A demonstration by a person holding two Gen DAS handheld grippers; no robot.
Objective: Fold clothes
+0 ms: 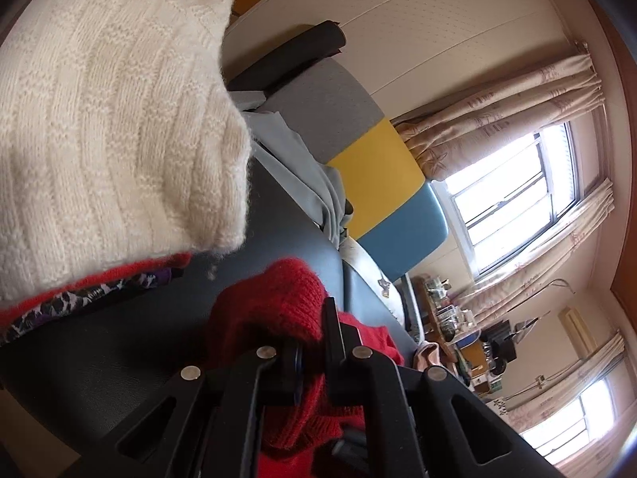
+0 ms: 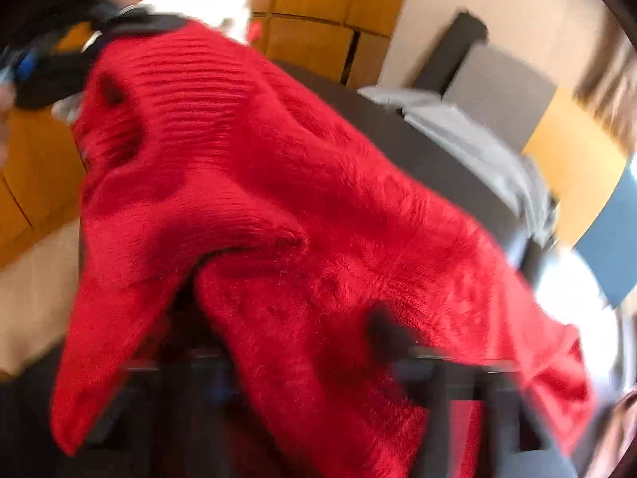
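Clearly the left gripper (image 1: 312,348) pinches the red knit sweater (image 1: 274,306) between closed jaws; the right gripper's (image 2: 318,362) jaws are blurred, probably clamped too. Keep tension even; beyond lies a white knit (image 1: 111,119).

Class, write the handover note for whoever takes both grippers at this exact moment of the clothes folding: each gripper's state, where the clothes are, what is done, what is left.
Left gripper: shut on a bunched part of the red sweater.
Right gripper: sweater draped over its fingers; the view is blurred, so grip cannot be told.
Sweater: lifted and spread between both grippers above the dark surface, not yet folded.
Done, it seems: a stack with a white knit on top, red and patterned layers under it.
Grey cloth lies heaped at the back.
Left: lay the sweater flat, fold it, probably add it to the stack; then the grey cloth.
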